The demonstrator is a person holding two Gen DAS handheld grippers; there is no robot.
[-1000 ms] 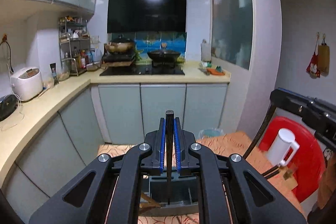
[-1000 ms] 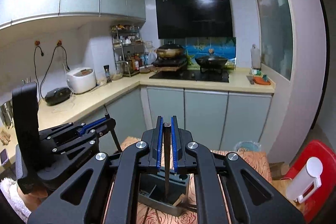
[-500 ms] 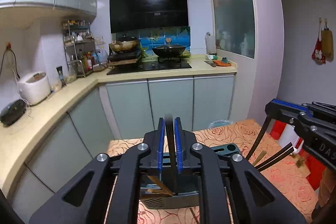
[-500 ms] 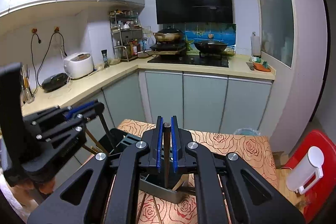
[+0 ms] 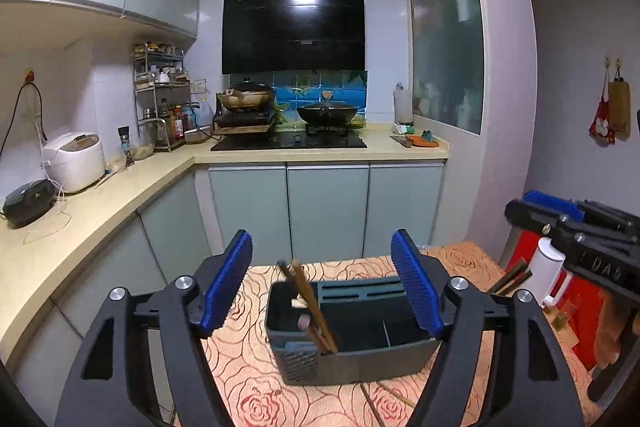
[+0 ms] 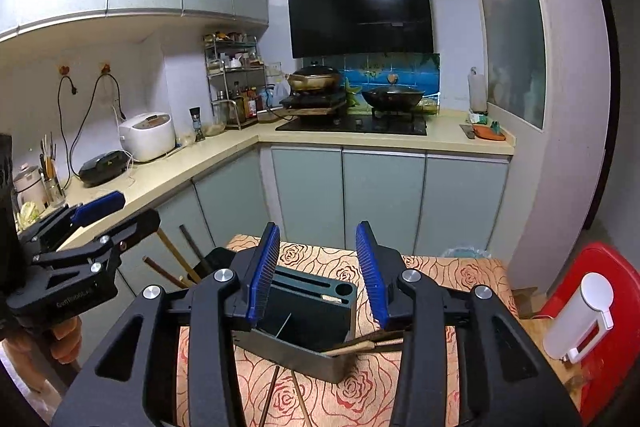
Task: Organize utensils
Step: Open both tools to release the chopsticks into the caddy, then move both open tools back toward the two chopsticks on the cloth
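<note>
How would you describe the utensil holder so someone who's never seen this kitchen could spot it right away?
Find the small table with the rose-patterned cloth in front of the pale cabinets. On it stands the utensil holder, a dark grey, open-topped box with inner dividers and knife slots along its back edge. Brown chopsticks lean in one end compartment; nothing else on the cloth is box-shaped.

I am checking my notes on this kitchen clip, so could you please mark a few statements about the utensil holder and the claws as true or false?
1. Both claws are shut on chopsticks. False: the left claw and the right claw both stand open with nothing between the pads, having just been opening.
2. Chopsticks lean in an end compartment of the dark utensil holder. True.
3. The holder stands on the kitchen counter. False: it stands on the rose-patterned tablecloth.
4. More chopsticks lie on the cloth in front of the holder. True.
</note>
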